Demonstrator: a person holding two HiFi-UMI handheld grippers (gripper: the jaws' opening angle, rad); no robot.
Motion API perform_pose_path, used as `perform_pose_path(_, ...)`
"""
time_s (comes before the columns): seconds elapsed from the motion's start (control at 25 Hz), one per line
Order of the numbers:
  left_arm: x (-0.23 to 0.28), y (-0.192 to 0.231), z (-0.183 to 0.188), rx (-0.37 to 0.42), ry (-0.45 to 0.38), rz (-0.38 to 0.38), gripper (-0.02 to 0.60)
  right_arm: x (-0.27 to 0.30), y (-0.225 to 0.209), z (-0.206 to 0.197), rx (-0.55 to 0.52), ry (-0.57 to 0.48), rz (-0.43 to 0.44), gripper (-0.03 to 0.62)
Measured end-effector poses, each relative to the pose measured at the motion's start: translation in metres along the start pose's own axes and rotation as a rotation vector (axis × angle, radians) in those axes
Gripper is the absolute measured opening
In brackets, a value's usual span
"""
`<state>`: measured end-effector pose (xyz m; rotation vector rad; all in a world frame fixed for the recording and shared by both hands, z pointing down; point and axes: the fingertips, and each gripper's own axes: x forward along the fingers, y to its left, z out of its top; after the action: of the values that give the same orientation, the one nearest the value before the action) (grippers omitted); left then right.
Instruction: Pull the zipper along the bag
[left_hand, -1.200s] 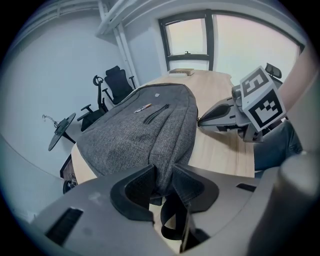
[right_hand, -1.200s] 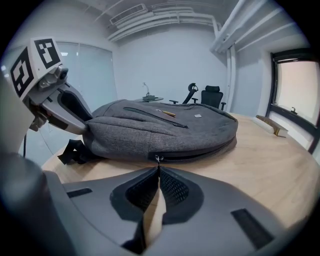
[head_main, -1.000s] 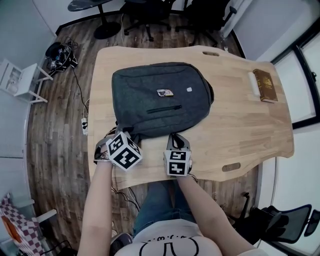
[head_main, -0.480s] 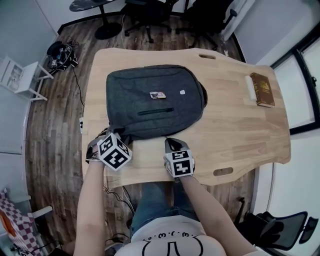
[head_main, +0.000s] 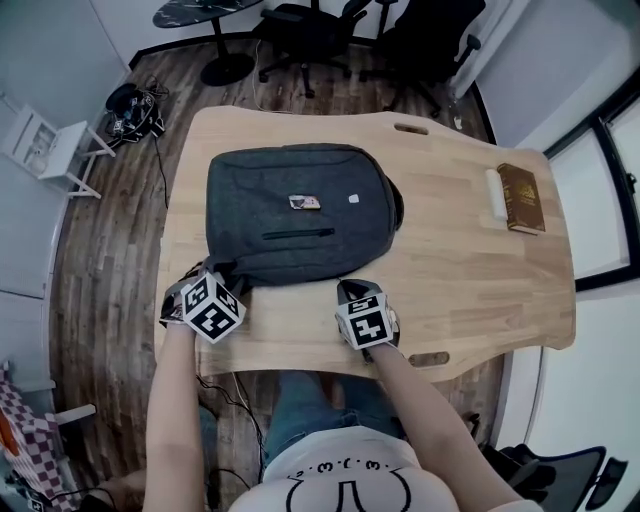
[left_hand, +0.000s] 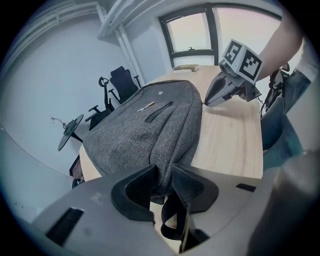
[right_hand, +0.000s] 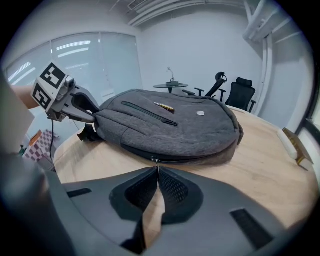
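Note:
A dark grey backpack (head_main: 295, 215) lies flat on the wooden table (head_main: 470, 270). My left gripper (head_main: 226, 277) is at its near left corner, shut on a fold of the bag's fabric (left_hand: 167, 170), with a black strap hanging below. My right gripper (head_main: 346, 286) is at the near edge, right of the middle. Its jaws have just been closing and pinch the small metal zipper pull (right_hand: 157, 162), which hangs from the main zipper line (right_hand: 180, 159). In the left gripper view the right gripper (left_hand: 209, 101) touches the bag's edge. The right gripper view shows the left gripper (right_hand: 92, 116) at the corner.
A brown book (head_main: 524, 197) and a white block (head_main: 493, 190) lie at the table's far right. Office chairs (head_main: 300, 25) stand beyond the far edge. The table's front edge runs just below both grippers. Bare wood stretches right of the bag.
My right gripper has shifted to the right along the bag's near edge. My left gripper stays on the corner. The whole scene has moved in the head view.

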<state>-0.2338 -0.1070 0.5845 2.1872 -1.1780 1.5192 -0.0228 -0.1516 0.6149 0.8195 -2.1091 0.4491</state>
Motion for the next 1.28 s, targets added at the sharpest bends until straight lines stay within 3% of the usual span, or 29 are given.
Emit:
perform_pose_path(0.64, 0.003, 0.001, 0.001, -0.12, 0.056, 0.023, 0.109, -0.012, -0.081, 0.0, -0.129, 0.093, 0.007, 0.069)
perform_pose_path(1.0, 0.005, 0.004, 0.005, -0.119, 0.062, 0.041, 0.107, 0.001, -0.142, 0.027, -0.248, 0.104, -0.02, 0.077)
perform_pose_path(1.16, 0.003, -0.001, 0.012, -0.158, 0.073, 0.093, 0.117, 0.001, -0.138, 0.024, -0.228, 0.092, 0.029, 0.058)
perform_pose_path(1.28, -0.002, -0.006, 0.015, -0.173, 0.13, 0.147, 0.127, -0.005, -0.133, 0.02, -0.22, 0.091, 0.057, 0.058)
